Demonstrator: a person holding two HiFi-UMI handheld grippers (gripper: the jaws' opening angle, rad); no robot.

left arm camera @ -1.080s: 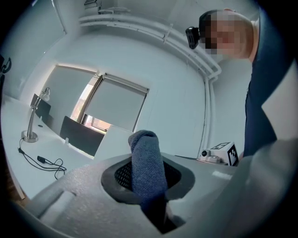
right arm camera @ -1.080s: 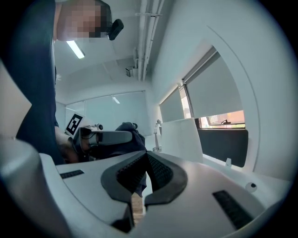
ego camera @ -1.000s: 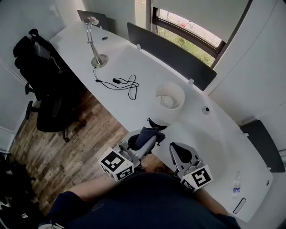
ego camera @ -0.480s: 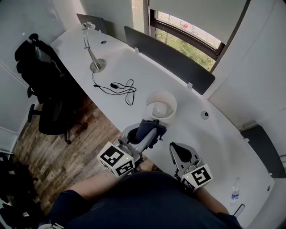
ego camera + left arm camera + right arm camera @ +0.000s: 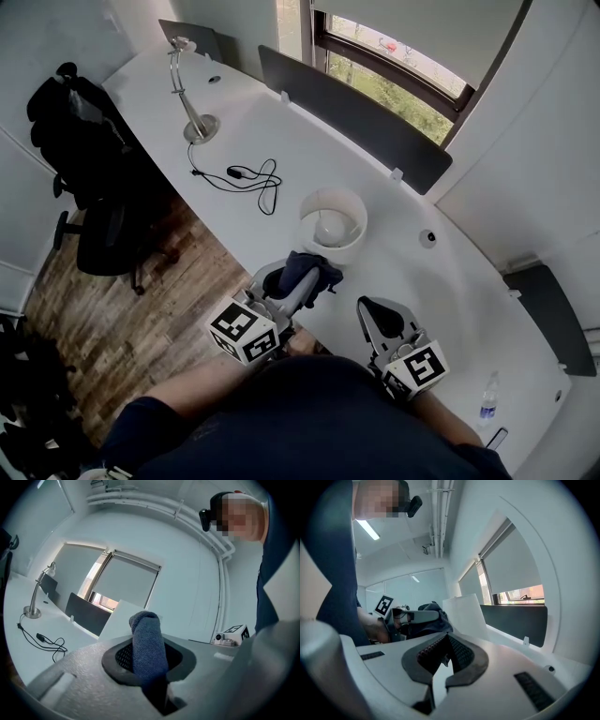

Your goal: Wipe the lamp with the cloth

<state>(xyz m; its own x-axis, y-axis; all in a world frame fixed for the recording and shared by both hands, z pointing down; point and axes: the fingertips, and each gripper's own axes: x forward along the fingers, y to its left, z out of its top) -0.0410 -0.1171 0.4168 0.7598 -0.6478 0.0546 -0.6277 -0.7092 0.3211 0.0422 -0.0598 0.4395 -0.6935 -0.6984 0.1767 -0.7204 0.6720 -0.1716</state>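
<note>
A table lamp with a white drum shade [image 5: 330,223] stands on the long white desk [image 5: 441,281]. My left gripper [image 5: 305,278] is shut on a dark blue cloth [image 5: 302,267], held just below the shade's near side. In the left gripper view the cloth [image 5: 147,644] sticks up between the jaws, with the shade [image 5: 121,620] right behind it. My right gripper [image 5: 368,307] hovers to the right, shut and empty. In the right gripper view, the shade [image 5: 464,613] and the cloth [image 5: 433,620] show ahead of the right gripper [image 5: 445,641].
A silver desk lamp [image 5: 187,89] stands at the far left of the desk, with a black cable [image 5: 248,176] coiled beside it. A dark divider panel [image 5: 356,112] lines the back edge. A black office chair [image 5: 94,187] stands on the wooden floor. A water bottle [image 5: 487,403] stands at the right.
The left gripper with the cloth has come closer to the lamp shade. The right gripper has stayed about where it was.
</note>
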